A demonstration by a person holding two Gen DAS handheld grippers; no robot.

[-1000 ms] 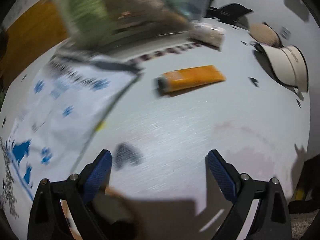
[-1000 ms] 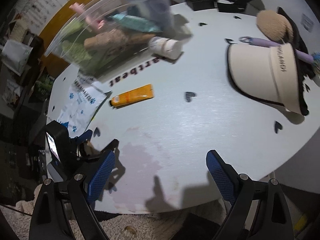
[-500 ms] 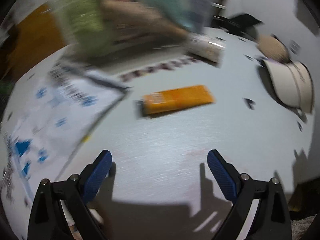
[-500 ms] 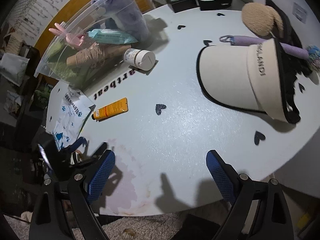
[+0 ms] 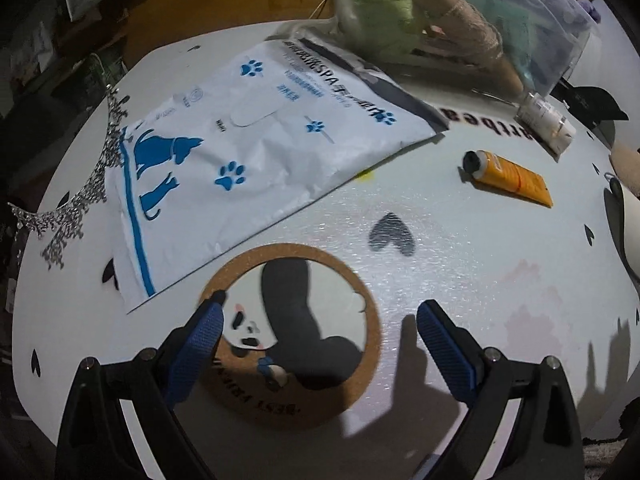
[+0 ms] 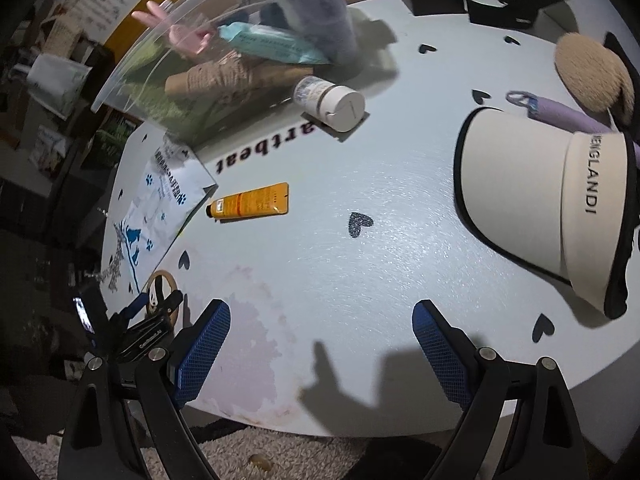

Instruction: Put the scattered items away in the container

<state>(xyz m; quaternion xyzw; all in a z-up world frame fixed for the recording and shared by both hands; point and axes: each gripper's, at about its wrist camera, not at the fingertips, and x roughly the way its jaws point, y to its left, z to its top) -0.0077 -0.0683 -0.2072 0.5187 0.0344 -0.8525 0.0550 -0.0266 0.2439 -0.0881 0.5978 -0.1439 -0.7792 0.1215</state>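
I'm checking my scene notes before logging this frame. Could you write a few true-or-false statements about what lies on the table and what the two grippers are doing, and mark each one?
1. The orange tube lies on the white table, outside the clear container. True.
2. The left gripper is shut on the cork coaster. False: its jaws are open, with the coaster lying flat on the table under them.
3. The white bottle lies on its side beside the container. True.
4. The right gripper holds the cream visor. False: it is open and empty, apart from the visor.
5. The paw-print pouch is inside the container. False: it lies flat on the table.
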